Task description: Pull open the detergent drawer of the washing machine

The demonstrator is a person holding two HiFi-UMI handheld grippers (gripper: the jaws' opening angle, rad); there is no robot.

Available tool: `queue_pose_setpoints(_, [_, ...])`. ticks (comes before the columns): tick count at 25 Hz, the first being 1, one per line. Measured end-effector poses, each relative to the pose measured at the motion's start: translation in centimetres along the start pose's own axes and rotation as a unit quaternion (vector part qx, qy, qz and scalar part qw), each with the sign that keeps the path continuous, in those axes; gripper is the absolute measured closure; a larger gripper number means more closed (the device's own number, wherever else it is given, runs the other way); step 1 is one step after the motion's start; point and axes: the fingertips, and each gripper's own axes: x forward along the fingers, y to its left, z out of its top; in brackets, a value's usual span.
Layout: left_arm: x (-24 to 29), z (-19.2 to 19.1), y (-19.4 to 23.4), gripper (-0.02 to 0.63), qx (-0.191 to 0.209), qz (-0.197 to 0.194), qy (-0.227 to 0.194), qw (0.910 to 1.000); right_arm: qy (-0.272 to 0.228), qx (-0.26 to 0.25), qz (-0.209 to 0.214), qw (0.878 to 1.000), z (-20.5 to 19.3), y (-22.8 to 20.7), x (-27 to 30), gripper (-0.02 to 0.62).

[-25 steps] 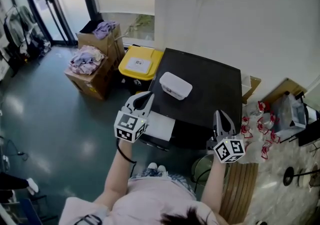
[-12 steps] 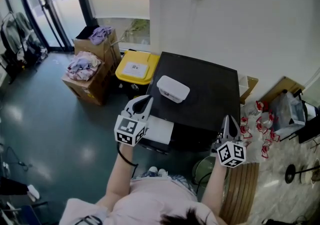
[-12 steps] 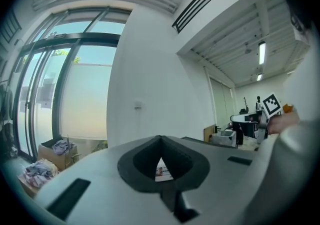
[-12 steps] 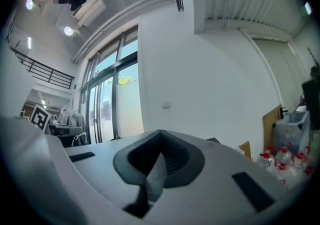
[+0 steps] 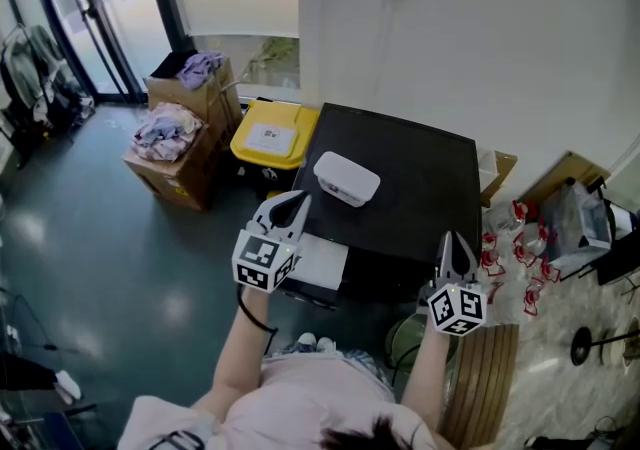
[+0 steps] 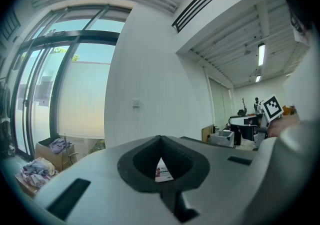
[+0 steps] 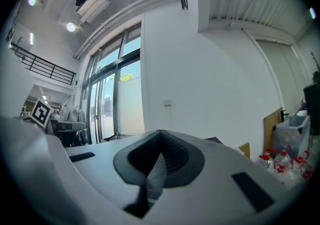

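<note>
The washing machine (image 5: 410,188) has a black top and stands against the white wall, with a white lidded box (image 5: 347,178) on it. A white flat panel (image 5: 318,260), apparently the detergent drawer, juts out from the machine's front left. My left gripper (image 5: 297,200) (image 6: 160,141) hovers just above that panel at the top's front left corner. Its jaws are shut with nothing between them. My right gripper (image 5: 452,238) (image 7: 160,134) hangs at the machine's front right corner, also shut and empty. Both point level toward the wall.
A yellow-lidded bin (image 5: 273,136) and cardboard boxes of clothes (image 5: 175,138) stand left of the machine. Red-capped bottles (image 5: 520,258) and bags crowd its right side. A green basin (image 5: 405,338) and a slatted wooden board (image 5: 480,388) lie near the person's feet.
My right gripper has drifted slightly down and sideways at the machine's front right corner and turned a little. The left gripper has stayed where it was.
</note>
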Motion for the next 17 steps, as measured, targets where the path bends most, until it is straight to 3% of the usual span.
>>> queue_pose_setpoints(17, [0.63,-0.38,-0.64,0.581,0.001,-0.016,0.009,0.9998,0.012,-0.016,0.001,1.0,-0.39,0.82,0.36,0.58])
